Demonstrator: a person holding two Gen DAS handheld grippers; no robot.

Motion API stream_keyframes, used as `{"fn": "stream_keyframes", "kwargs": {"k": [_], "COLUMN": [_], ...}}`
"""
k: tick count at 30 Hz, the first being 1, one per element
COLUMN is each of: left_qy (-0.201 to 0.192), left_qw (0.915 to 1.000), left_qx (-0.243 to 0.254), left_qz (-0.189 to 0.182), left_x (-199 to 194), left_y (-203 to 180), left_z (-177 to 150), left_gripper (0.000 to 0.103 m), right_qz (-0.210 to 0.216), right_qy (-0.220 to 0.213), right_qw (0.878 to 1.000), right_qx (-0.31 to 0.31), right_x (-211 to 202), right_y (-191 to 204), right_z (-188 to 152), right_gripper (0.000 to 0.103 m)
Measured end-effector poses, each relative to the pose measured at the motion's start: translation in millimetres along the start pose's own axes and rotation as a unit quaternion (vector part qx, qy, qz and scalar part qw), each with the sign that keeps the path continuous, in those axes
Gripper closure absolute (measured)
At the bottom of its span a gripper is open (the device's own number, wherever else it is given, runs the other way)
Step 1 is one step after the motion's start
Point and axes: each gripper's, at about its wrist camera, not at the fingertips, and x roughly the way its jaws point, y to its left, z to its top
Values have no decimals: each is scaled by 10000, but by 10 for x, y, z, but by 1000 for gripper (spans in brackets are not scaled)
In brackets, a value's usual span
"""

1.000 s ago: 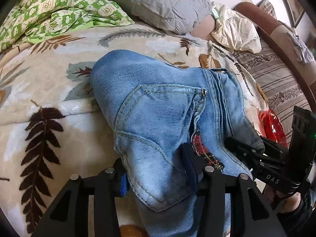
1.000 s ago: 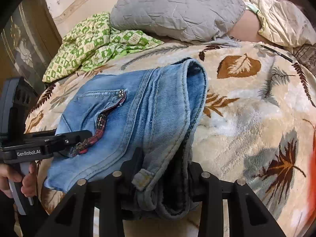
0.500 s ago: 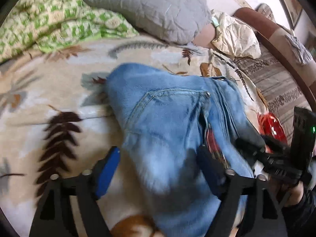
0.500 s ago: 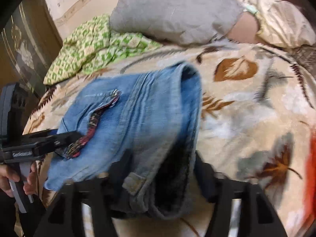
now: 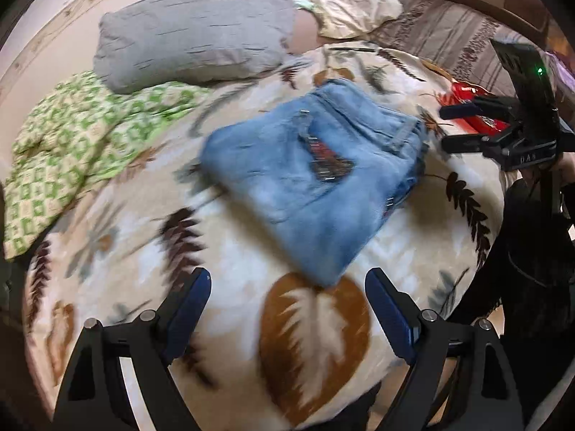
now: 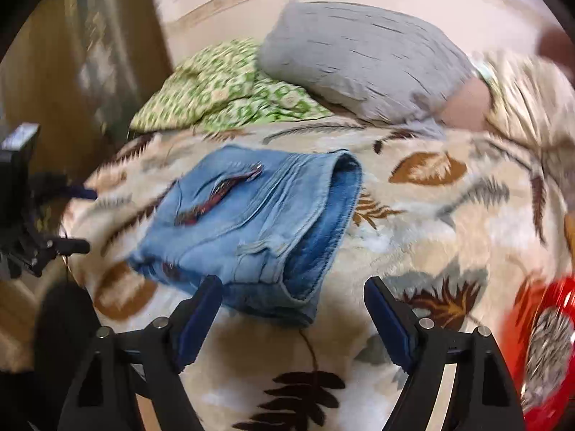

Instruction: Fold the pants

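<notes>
Denim bundle down, both tools off

Denim pants [image 5: 316, 179] lie as a compact folded packet on the leaf-print blanket [image 5: 312, 330] of the bed, pocket face up, thick folded edge showing in the right wrist view [image 6: 258, 222]. Fold looks done or nearly so; at most a tidy of the loose edge is left, my guess. Left tool [image 5: 287, 309] has its jaws opening, wide, nothing between them, packet just beyond the tips. Right tool [image 6: 293, 316] likewise opening, empty, packet edge just ahead of it. Beyond the pants: grey pillow [image 5: 194, 32], green patterned cloth [image 5: 72, 136] beside it. Red item [image 6: 539, 341] near the pants on the right tool's side, too blurred to name. Nothing blocks the pants.
</notes>
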Motion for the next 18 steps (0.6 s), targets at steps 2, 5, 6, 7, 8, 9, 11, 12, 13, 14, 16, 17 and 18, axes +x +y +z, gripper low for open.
{"fn": "stream_keyframes", "kwargs": {"k": [2,5,6,7,8,9,11,12,13,14,16,17,18], "left_qy": [-156,-190,-170,-135,-77,22,142,191,249,267,269,324,404], "left_qw": [9997,9985,9987,9990,9993,9994,9996,9996,9994,9994,9994,9993,9991], "left_qx": [188,444,412,321,229,119,-57,-74,-30,6,51,25,-21], "left_qz": [34,253,265,281,294,328,233,203,223,241,223,159,82], "left_x": [153,360,408,466,508,557,630,649,656,647,618,647,695], "left_y": [-197,-376,-387,-367,-340,-301,-227,-214,-222,-236,-200,-153,-105], "left_z": [15,28,34,45,57,65,75,78,83,82,58,34,-9], "left_gripper": [15,16,19,34,49,72,76,78,80,80,86,86,86], "right_qz": [-65,-140,-159,-99,-28,80,411,502,477,437,318,336,372], "right_qy": [16,164,200,229,285,408,623,648,639,632,627,626,641], "right_qw": [9992,9967,9964,9964,9965,9963,9955,9954,9954,9953,9956,9960,9963], "right_qx": [-383,-784,-814,-815,-792,-746,-590,-494,-535,-594,-622,-547,-429], "right_x": [47,182,235,279,332,408,531,564,566,556,515,501,498], "right_y": [88,149,151,138,128,105,65,63,80,103,74,26,-37], "right_z": [-29,-60,-54,-41,-31,-22,-25,-23,-24,-23,-33,-43,-79], "right_gripper": [20,21,23,28,33,45,66,70,79,86,89,90,90]}}
